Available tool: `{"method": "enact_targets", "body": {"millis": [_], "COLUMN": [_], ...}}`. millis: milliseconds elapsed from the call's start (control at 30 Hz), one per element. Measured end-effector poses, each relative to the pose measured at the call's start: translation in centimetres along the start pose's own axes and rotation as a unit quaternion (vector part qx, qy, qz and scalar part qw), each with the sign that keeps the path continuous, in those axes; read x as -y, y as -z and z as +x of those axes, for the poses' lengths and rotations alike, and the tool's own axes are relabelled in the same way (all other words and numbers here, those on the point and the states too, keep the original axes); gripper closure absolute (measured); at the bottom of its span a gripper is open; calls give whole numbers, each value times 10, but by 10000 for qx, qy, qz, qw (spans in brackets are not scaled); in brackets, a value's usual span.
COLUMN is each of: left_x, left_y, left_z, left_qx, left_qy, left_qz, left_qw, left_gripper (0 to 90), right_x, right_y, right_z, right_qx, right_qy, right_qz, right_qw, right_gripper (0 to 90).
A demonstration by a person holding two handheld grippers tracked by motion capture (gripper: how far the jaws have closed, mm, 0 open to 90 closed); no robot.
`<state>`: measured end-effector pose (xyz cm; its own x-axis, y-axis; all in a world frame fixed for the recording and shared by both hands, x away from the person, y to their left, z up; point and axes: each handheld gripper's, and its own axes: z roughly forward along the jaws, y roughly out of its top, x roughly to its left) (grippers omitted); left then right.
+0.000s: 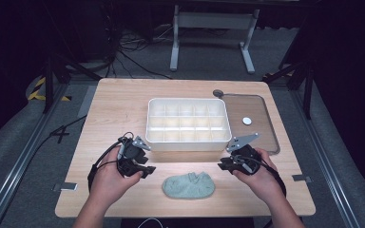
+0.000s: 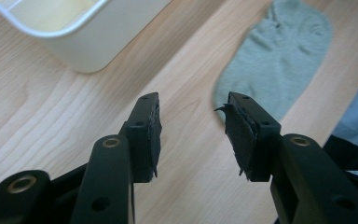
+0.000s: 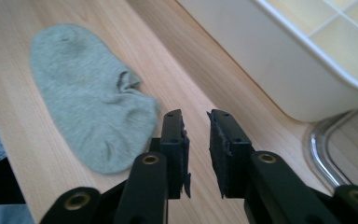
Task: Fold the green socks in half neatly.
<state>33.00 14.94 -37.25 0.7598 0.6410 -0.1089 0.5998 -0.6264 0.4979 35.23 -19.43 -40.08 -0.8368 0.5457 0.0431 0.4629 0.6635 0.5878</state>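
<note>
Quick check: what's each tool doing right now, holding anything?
Left tool: open, nothing between its jaws, beside the grey sock.
Right tool: open with a narrow gap, holding nothing.

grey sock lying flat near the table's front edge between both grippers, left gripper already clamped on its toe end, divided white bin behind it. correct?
Not quite. The left gripper holds nothing: the left gripper view shows its jaws open over bare wood, with the grey sock lying beyond them, untouched. The rest stands: in the high view the sock lies flat near the front edge between the left and the right gripper, with the divided white bin behind.
</note>
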Motion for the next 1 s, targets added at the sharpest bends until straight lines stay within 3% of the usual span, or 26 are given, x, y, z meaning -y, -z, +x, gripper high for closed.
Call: {"method": "enact_targets", "body": {"millis": [167,267,433,533,700,1000], "left_x": [-3,-5,-4,-4,1,2], "left_y": [-10,-15,-23,-28,-45,-59], "left_z": [-10,-15,-17,-17,-12,-14], "left_qx": [193,252,328,333,453,496], "left_qy": [-32,-41,-54,-62,170,349], "left_qz": [8,64,60,118,272,497], "left_qw": [9998,9997,9994,9994,9985,9969], "left_gripper": [584,592,595,593,598,586], "right_x": [-5,-10,-16,-16,-15,-11], "right_y": [-10,-22,-43,-56,-70,-80], "right_z": [17,33,60,70,80,84], "right_qx": [-423,-754,-1109,-1190,-1245,-1213], "right_qy": [155,354,675,810,882,953], "right_qz": [56,125,230,312,306,476], "right_qw": [9990,9964,9913,9891,9878,9869], "right_gripper": [889,894,894,892,892,896]}}
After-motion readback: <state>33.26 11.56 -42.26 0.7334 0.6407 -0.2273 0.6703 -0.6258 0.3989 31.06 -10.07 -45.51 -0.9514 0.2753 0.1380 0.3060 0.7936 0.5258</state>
